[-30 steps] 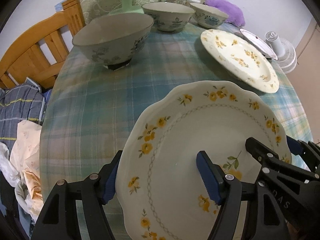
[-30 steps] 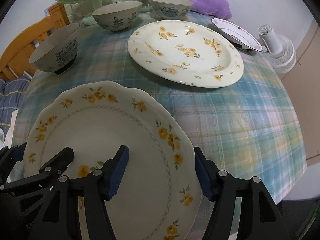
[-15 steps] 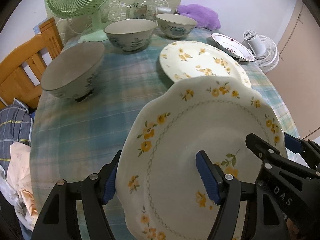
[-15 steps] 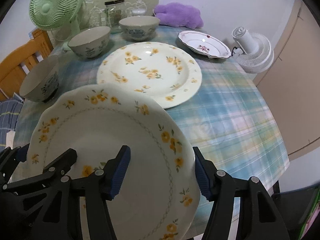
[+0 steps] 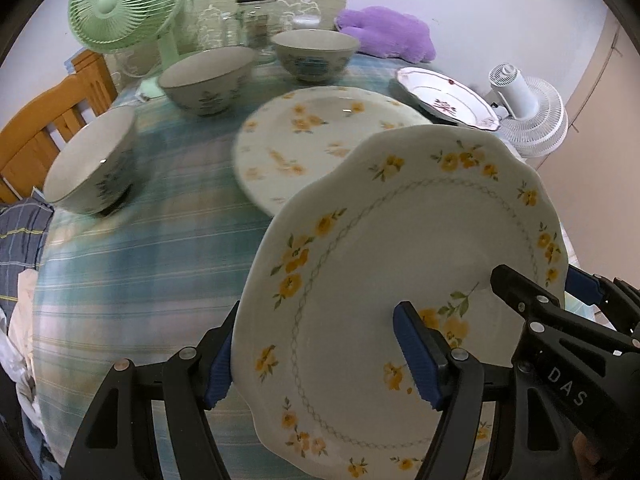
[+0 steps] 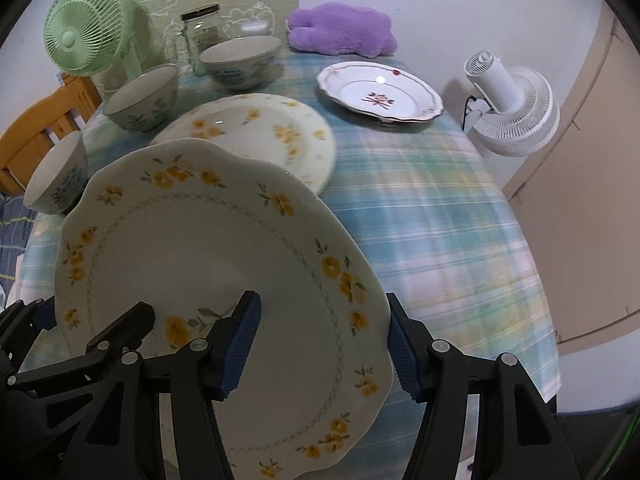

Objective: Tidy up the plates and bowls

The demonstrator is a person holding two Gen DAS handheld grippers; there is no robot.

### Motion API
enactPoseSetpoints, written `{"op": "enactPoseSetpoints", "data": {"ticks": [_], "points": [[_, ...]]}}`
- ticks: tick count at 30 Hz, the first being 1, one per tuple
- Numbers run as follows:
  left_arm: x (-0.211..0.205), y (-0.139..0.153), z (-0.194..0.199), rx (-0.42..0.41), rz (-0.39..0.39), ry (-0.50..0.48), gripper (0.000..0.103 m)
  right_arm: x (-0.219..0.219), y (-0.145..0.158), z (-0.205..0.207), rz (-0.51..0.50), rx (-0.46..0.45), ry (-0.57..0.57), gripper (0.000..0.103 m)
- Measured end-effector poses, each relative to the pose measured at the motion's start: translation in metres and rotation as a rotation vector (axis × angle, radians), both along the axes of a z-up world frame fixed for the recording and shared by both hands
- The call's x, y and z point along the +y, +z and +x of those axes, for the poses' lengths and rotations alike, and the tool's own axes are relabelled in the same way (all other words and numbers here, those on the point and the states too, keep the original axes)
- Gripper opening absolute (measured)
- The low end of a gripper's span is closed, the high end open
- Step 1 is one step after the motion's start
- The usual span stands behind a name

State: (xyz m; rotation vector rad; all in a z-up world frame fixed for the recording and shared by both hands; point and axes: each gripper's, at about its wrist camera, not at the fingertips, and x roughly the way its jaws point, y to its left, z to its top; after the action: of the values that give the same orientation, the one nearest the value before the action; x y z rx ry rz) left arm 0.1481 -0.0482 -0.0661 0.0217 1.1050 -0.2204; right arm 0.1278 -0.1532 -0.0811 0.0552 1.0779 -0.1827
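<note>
Plaid-clothed surface [image 6: 420,208], bowls at the back. Both hand-held grippers, left [image 5: 320,354] and right [image 6: 324,346], clamp the plate [image 5: 400,260]; keep it level and lower it squarely onto the big plate [image 6: 256,132].

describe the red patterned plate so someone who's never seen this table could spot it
On the plaid table, look to the far right corner, beside the white fan. The red-patterned plate lies there: its trim and centre motif are red, while the other plates carry yellow flowers.
</note>
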Motion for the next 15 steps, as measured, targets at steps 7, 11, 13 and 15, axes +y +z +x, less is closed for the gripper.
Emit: {"op": "enactPoseSetpoints", "data": {"ticks": [7, 11, 13, 15], "points": [[-0.048, -0.006, 0.006, 0.009, 0.0, -0.012, 0.074, -0.053, -0.004, 0.0, 0.005, 0.011, -0.011, 0.064], [-0.072, -0.01, 0.011, 0.015, -0.004, -0.014, 0.075, -0.078, -0.005, 0.0, 0.008, 0.008, -0.015, 0.063], [-0.084, -0.013, 0.013, 0.016, -0.001, -0.012, 0.075, -0.09, -0.006, 0.002, 0.008, 0.006, -0.013, 0.063], [-0.092, -0.015, 0.014, 0.017, 0.004, -0.01, 0.075, -0.102, -0.008, 0.003, 0.011, 0.008, -0.011, 0.063]]}}
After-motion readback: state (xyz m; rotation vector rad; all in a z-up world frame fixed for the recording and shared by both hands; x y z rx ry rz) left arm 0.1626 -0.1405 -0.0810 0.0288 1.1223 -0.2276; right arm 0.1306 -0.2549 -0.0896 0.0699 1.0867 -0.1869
